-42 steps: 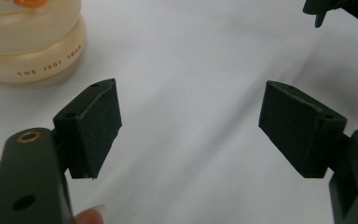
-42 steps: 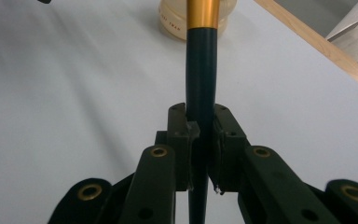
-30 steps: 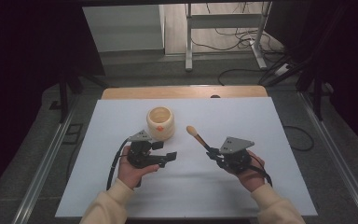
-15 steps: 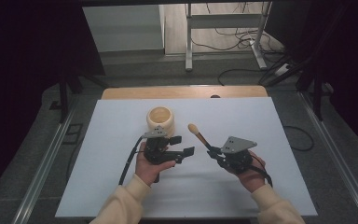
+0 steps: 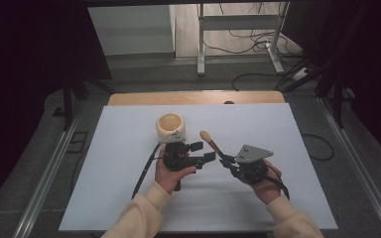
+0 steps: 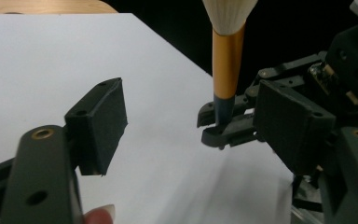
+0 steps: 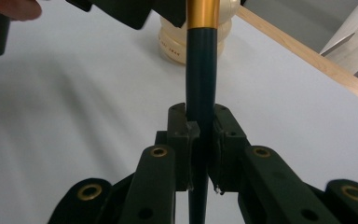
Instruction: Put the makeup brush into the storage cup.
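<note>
My right gripper (image 5: pixel 226 160) is shut on the dark handle of a makeup brush (image 5: pixel 211 144). The brush has a gold ferrule and a cream tuft and points up and away to the left. In the right gripper view the pads (image 7: pixel 182 135) clamp the handle (image 7: pixel 200 70). My left gripper (image 5: pixel 203 151) is open just left of the brush, its jaws having just been closing a little. In the left gripper view the brush (image 6: pixel 227 60) stands beyond the jaws, with nothing pressed between them (image 6: pixel 193 130). The right gripper (image 6: pixel 221 123) shows there holding the brush's base.
A cream cup (image 5: pixel 171 127) stands upright just behind the left gripper. The white table sheet (image 5: pixel 287 129) has free room on both sides. A wooden strip (image 5: pixel 193 97) runs along the far edge. Floor cables and a metal stand lie beyond.
The left hand has moved right across the table, from beside the cup to close against the brush. The right hand and the brush have stayed where they were.
</note>
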Motion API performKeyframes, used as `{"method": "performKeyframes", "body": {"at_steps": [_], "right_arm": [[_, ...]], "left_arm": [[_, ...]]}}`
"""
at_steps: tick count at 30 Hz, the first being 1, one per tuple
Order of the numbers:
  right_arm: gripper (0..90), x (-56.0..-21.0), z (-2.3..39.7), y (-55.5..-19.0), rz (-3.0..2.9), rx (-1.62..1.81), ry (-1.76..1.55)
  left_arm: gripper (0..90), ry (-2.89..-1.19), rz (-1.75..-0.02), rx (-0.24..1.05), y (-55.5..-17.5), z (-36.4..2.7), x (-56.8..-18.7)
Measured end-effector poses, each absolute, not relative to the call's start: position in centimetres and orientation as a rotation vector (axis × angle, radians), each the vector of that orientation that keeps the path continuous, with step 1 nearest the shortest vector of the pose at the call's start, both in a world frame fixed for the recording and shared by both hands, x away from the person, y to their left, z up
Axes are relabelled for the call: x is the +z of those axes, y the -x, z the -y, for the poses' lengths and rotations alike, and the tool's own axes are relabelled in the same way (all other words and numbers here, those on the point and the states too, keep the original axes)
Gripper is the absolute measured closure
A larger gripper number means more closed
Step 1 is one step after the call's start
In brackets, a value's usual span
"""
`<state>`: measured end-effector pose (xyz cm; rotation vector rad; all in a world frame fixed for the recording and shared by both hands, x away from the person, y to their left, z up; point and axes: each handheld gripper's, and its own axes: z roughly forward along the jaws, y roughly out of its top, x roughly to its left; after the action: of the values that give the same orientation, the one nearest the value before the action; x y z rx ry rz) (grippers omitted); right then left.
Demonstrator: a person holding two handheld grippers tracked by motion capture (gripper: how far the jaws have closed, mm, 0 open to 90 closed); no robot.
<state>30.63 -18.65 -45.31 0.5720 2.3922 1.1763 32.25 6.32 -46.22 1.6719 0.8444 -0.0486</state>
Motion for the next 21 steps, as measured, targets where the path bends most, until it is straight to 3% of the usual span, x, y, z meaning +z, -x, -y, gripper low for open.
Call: {"method": "performKeyframes", "body": {"at_steps": [8,16,21], "right_arm": [[80.5,-45.36,18.45,-30.59,-2.385,1.186,-0.567],[80.5,-45.53,18.25,-30.52,-2.401,1.189,-0.553],[80.3,-45.5,18.23,-30.44,-2.396,1.206,-0.547]], "left_arm": [[42.4,-1.631,-0.807,-0.074,-32.58,-5.62,-46.07],[76.5,-1.576,-0.772,-0.118,-32.65,-5.67,-45.72],[78.4,-1.583,-0.765,-0.132,-32.66,-5.79,-45.54]]}}
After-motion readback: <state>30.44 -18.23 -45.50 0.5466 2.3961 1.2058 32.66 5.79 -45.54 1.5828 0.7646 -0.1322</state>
